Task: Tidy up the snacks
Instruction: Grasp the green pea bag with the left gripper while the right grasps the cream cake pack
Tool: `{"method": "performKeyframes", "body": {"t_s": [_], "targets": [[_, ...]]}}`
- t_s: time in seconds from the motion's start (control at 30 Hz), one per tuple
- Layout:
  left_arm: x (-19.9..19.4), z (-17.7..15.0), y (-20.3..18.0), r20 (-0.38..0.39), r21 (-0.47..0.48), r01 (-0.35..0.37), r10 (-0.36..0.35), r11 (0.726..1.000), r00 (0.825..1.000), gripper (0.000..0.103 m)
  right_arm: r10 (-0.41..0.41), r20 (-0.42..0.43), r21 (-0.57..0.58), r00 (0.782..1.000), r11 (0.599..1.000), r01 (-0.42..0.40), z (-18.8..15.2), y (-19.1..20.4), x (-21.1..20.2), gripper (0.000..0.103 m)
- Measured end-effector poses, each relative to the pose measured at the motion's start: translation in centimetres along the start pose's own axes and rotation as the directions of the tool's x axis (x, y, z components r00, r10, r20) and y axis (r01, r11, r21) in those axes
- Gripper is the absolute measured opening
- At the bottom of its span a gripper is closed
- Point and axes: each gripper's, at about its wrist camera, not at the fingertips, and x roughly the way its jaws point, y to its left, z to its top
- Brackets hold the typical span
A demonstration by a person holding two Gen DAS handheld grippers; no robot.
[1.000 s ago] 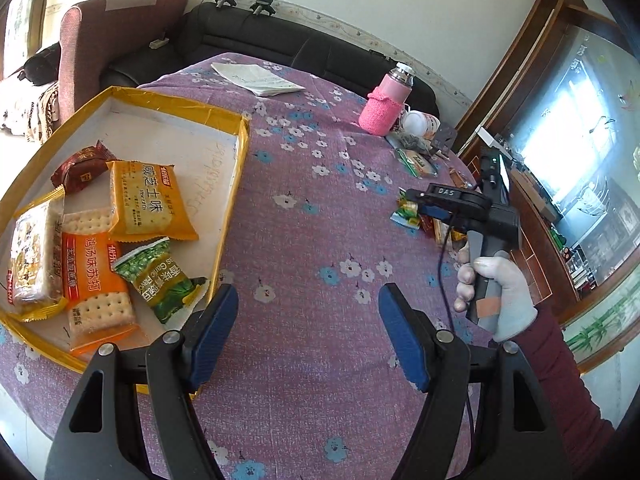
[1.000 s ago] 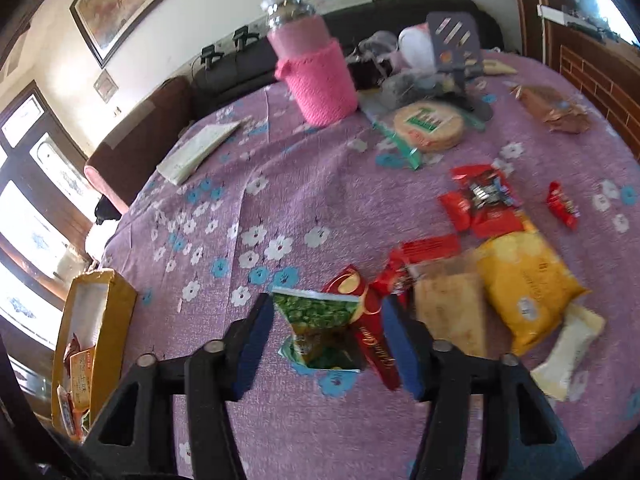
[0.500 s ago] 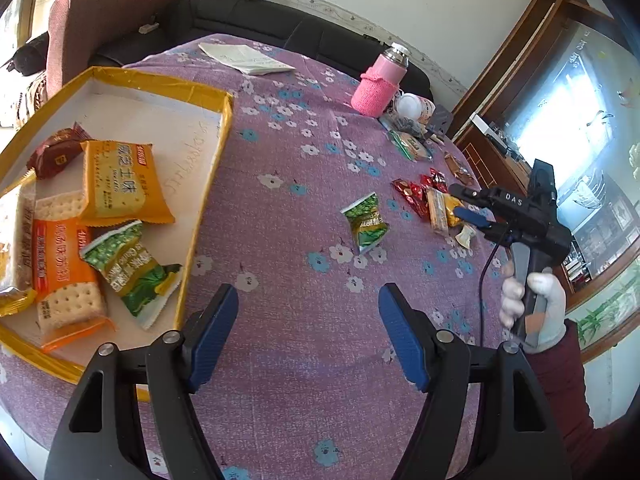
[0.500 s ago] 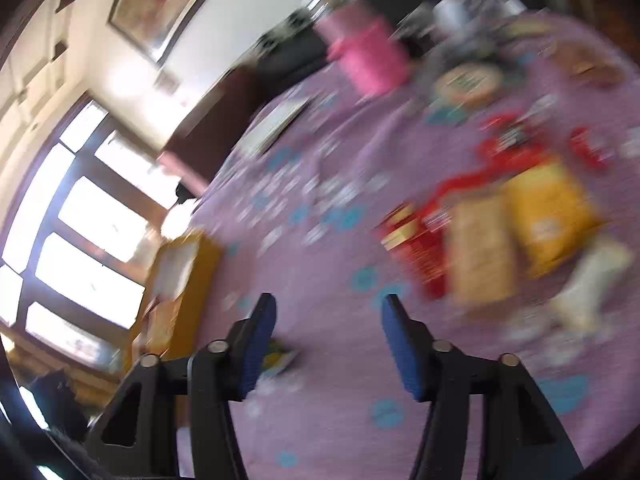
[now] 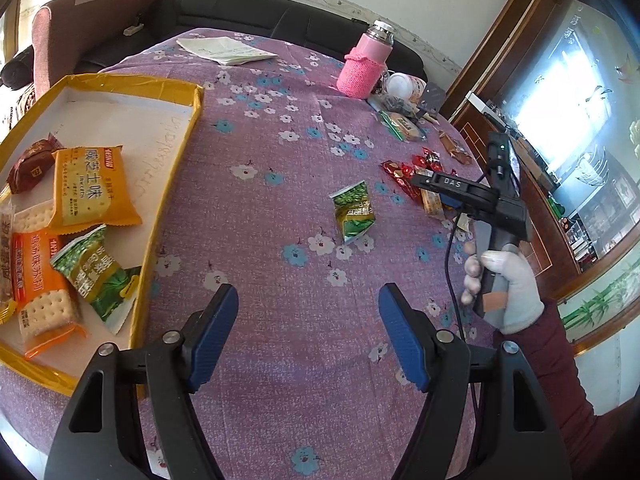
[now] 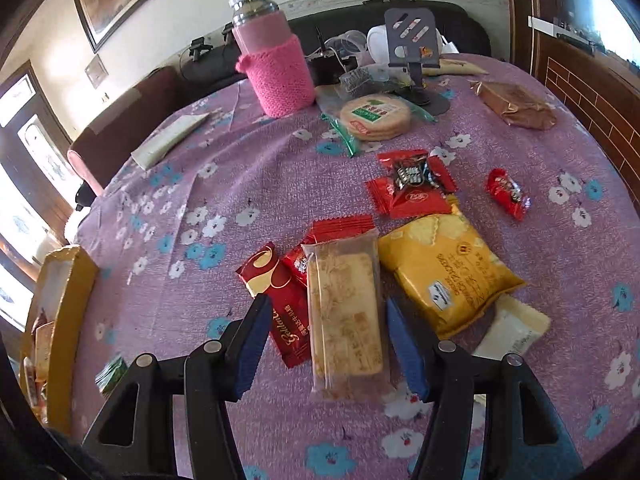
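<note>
A yellow-rimmed box [image 5: 176, 168] at the left holds several snack packs. A green pea packet [image 5: 354, 212] lies alone on the purple cloth mid-table, ahead of my open, empty left gripper [image 5: 308, 332]. My right gripper [image 6: 326, 340] is open, its jaws on either side of a clear-wrapped biscuit bar [image 6: 346, 316]. Beside the bar lie a red wafer pack [image 6: 280, 300], a yellow chip bag [image 6: 448, 272] and red candies [image 6: 412, 188]. The right gripper also shows in the left wrist view [image 5: 440, 190].
A pink-sleeved flask [image 6: 276, 64], a round cracker pack [image 6: 376, 116], a phone stand [image 6: 412, 36] and a brown pack [image 6: 516, 106] stand at the far side. A paper booklet [image 5: 224, 50] lies far left. A white packet [image 6: 512, 328] sits by the chip bag.
The right gripper let go of the green pea packet mid-table, swung back to the snack pile and now straddles the biscuit bar. The left gripper has stayed open, shifting slightly.
</note>
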Motion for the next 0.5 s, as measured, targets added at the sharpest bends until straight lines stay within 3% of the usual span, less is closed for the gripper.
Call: {"method": "performKeyframes", "body": {"t_s": [0.07, 0.13, 0.17, 0.5], "targets": [[0.7, 0.2, -0.4, -0.008, 0.005, -0.006, 0.006, 1.0, 1.0, 0.072, 0.001, 0.023, 0.018, 1.0, 1.0, -0.001, 0.0, -0.4, 0.2, 0.057], [1.6, 0.5, -0.8, -0.019, 0.014, -0.015, 0.015, 1.0, 1.0, 0.072, -0.004, 0.031, 0.024, 1.0, 1.0, 0.004, -0.1, -0.6, 0.2, 0.037], [2.1, 0.7, -1.1, -0.024, 0.015, -0.018, 0.018, 1.0, 1.0, 0.072, 0.005, 0.026, 0.025, 1.0, 1.0, -0.006, -0.1, -0.6, 0.2, 0.034], [8.7, 3.1, -4.8, -0.022, 0.104, -0.089, 0.092, 0.991, 0.996, 0.072, 0.137, 0.084, 0.083, 0.987, 0.986, -0.144, -1.1, -1.3, -2.0, 0.034]]}}
